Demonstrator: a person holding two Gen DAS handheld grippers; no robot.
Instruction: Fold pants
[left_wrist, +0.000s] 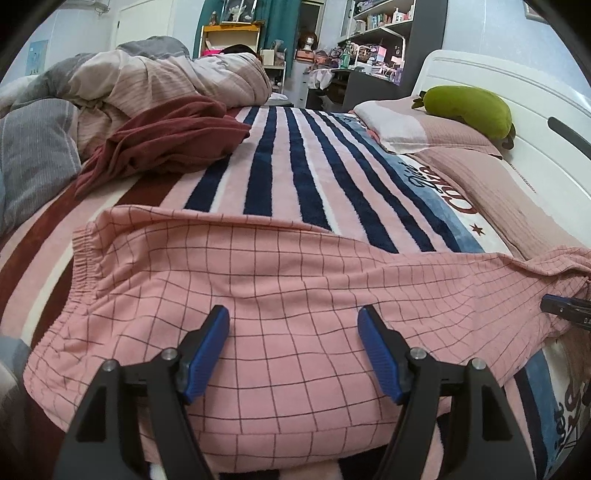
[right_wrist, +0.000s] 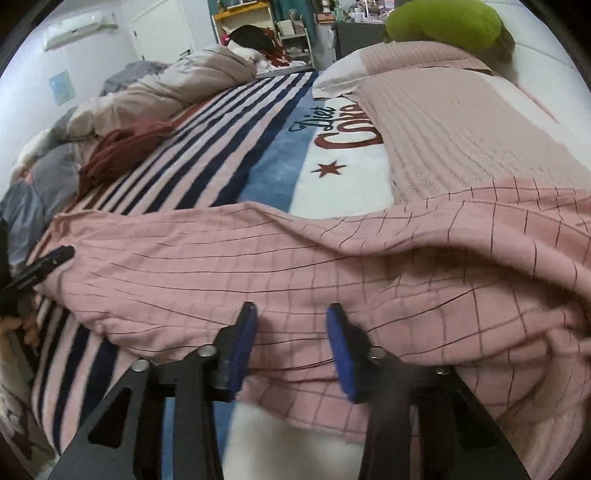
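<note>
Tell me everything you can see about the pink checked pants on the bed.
The pink pants look like soft thin fabric with a dark grid pattern. An elastic gathered waistband lies at the left in the left wrist view; the legs run right toward the pillow, wrinkled. They lie spread across the striped blanket. The open left gripper and open right gripper are over them, holding nothing.

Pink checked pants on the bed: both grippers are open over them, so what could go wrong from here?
1. The pink checked pants lie rumpled at the right gripper, so it may pinch one layer only.
2. The leg end lies over the pillow and could drag it.
3. The left gripper may also catch the striped blanket underneath.
</note>
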